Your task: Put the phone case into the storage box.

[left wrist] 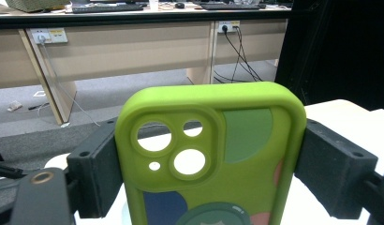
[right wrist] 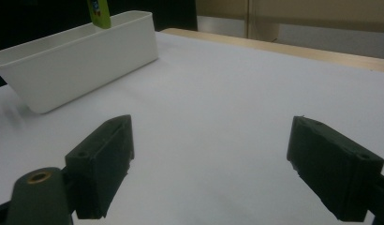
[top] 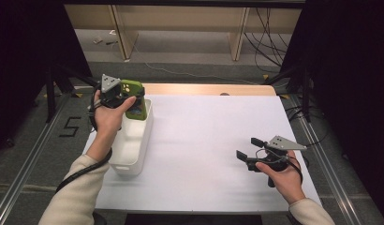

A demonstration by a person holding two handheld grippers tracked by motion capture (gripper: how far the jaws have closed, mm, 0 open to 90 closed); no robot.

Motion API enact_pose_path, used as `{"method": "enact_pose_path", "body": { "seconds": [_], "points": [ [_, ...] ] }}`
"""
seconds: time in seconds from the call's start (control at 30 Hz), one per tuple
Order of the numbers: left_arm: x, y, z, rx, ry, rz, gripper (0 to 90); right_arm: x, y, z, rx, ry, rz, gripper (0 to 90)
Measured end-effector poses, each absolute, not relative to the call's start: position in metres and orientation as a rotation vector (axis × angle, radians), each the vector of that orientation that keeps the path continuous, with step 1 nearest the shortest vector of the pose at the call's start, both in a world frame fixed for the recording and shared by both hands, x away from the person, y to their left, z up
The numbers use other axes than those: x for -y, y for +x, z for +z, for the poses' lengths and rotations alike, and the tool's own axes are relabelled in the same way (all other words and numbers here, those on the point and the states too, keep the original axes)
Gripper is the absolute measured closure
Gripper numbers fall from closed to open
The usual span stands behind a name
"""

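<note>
High view: my left gripper (top: 127, 96) has its jaws clamped on the case (top: 134, 100), above the bin (top: 134, 150).
Right gripper (top: 249, 151): my jaws apart, table (top: 204, 140) between them.

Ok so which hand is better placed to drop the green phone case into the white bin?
Left. The left claw already clamps the green phone case by its sides, right over the far end of the white bin. The right claw sits open and empty, well across the table.

Your phone case (left wrist: 213, 154) is lime green with coloured patches and camera cut-outs, empty. It stands upright, clamped by its side edges, held over the far end of the white bin (top: 134, 150) at the table's left edge.
</note>
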State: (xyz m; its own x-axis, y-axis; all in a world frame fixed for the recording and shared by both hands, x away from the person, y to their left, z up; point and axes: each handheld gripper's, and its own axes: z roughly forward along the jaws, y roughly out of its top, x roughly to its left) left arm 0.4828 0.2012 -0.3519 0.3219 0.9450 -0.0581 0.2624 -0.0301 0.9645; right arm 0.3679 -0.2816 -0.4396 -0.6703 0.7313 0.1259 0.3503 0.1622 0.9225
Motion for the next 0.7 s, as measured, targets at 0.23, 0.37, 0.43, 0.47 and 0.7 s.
{"method": "enact_pose_path", "body": {
  "seconds": [0.23,0.37,0.43,0.47,0.7],
  "points": [
    [-0.2026,0.4845,-0.3548,-1.156,1.534,0.807,16.2,0.2814,0.3682,-0.4398,-2.101,1.033,1.509,15.9],
    [-0.2019,0.4859,-0.3551,-1.152,1.539,0.807,16.2,0.2813,0.368,-0.4399,-2.101,1.035,1.508,15.9],
    [-0.2016,0.4864,-0.3551,-1.151,1.539,0.807,16.2,0.2814,0.368,-0.4399,-2.101,1.036,1.507,15.9],
    [-0.2013,0.4869,-0.3551,-1.152,1.54,0.807,16.2,0.2816,0.368,-0.44,-2.1,1.035,1.507,15.9],
    [-0.202,0.4914,-0.3553,-1.156,1.541,0.807,16.2,0.2813,0.3683,-0.4402,-2.104,1.034,1.506,15.9]
  ]
}}
